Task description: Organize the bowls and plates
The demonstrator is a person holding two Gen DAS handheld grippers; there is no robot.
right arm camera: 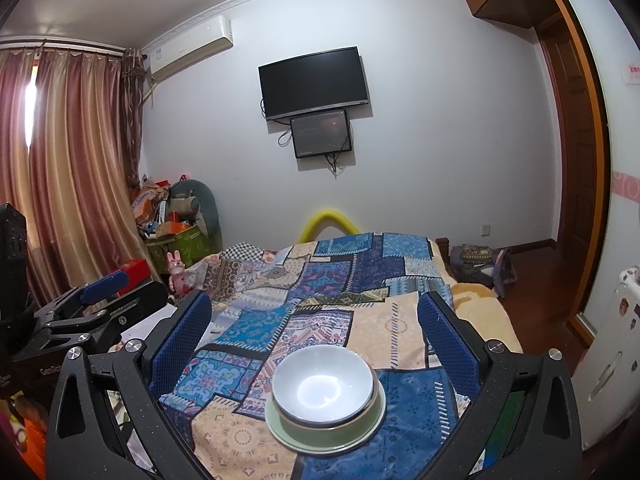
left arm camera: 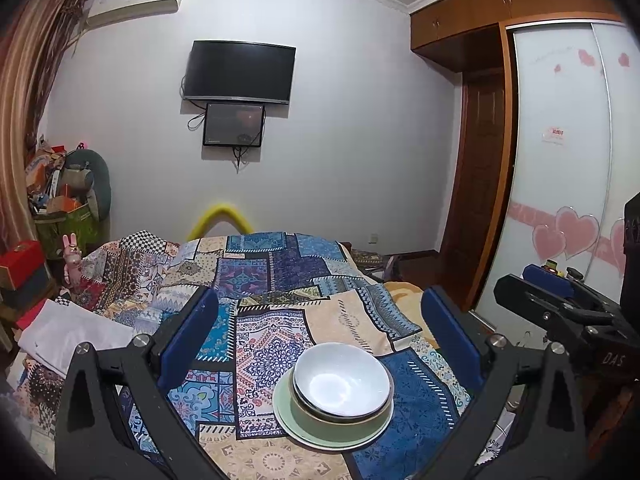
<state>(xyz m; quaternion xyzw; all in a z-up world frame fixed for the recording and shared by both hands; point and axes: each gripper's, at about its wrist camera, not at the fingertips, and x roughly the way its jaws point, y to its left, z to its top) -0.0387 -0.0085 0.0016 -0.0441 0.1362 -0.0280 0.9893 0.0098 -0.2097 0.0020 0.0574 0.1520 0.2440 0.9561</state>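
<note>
A white bowl [left arm camera: 341,382] sits nested in a green bowl [left arm camera: 316,416], which stands on a pale green plate [left arm camera: 285,412] on the patchwork cloth. The same stack shows in the right wrist view: white bowl [right arm camera: 323,387], green bowl [right arm camera: 360,426], plate [right arm camera: 280,430]. My left gripper [left arm camera: 320,312] is open and empty, above and behind the stack. My right gripper [right arm camera: 316,312] is open and empty, likewise held back from the stack. Each gripper shows at the edge of the other's view, the right one [left arm camera: 560,300] and the left one [right arm camera: 92,308].
The patchwork cloth [left arm camera: 280,280] covers a bed-like surface. A folded white cloth [left arm camera: 68,336] lies at its left. A pink rabbit toy [left arm camera: 72,260] and a cluttered pile [left arm camera: 64,192] stand at the far left. A wardrobe [left arm camera: 560,160] is at the right.
</note>
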